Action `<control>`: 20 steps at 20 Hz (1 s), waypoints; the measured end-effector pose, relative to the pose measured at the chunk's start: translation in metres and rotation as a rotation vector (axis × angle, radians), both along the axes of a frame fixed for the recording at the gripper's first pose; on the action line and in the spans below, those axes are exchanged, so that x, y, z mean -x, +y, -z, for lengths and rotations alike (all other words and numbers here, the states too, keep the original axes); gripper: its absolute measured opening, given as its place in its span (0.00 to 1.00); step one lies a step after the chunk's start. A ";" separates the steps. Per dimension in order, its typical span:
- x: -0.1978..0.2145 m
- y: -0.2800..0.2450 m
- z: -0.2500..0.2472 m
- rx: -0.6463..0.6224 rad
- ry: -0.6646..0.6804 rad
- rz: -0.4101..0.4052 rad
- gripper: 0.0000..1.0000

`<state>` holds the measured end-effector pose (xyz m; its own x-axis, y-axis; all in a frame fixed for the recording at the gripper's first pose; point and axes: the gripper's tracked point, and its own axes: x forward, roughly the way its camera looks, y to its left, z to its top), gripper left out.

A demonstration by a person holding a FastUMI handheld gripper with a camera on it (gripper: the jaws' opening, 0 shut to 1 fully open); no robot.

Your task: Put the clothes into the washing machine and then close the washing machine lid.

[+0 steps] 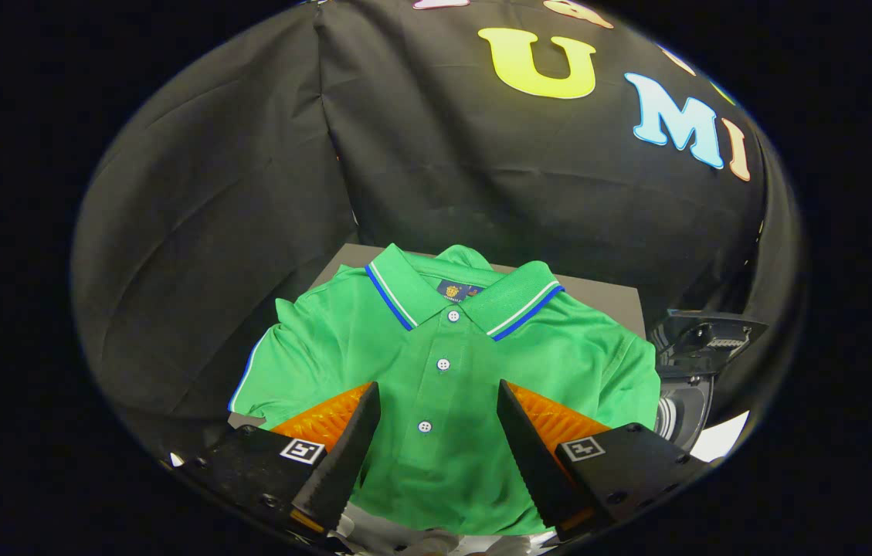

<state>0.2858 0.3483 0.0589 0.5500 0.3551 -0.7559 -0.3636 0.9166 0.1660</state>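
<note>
**One shirt, square between your open fingers**

One green polo shirt (443, 386) is all you have to move, and it lies flat and face up on a grey board (605, 297) just ahead of and under the gripper (438, 432). Your fingers stand well apart with nothing clamped between them; whether their tips are already touching the cloth, you cannot tell from here.

The relation that matters: the shirt's long axis, collar to hem, runs straight away from you along the line of the fingers. The button placket (442, 367) sits almost midway between them, the collar (460, 297) lies beyond the fingertips, and the hem comes back toward you beneath the gripper. So the fingers straddle the chest, one on each side of the buttons.

The washing machine (687, 386) sits to your right, just past the shirt's sleeve, with its lid (706, 336) apparently raised; the opening itself is hard to make out.

By my reading, nothing is loaded yet. A pinch here would gather the fabric across the placket, which should bunch easily. Expect the sleeves and hem to trail as you carry it right, so watch they don't catch the board's edge or drape over the machine's rim.
</note>
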 end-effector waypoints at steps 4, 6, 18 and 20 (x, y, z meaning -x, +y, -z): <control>-0.006 0.002 0.007 0.029 0.001 0.005 0.95; -0.007 0.003 0.016 0.056 0.000 -0.005 0.95; -0.006 0.001 0.024 0.102 -0.041 -0.026 0.95; -0.008 0.001 0.024 0.102 -0.051 -0.045 0.92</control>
<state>0.2937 0.3497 0.0347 0.5738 0.3030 -0.7609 -0.4108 0.9102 0.0528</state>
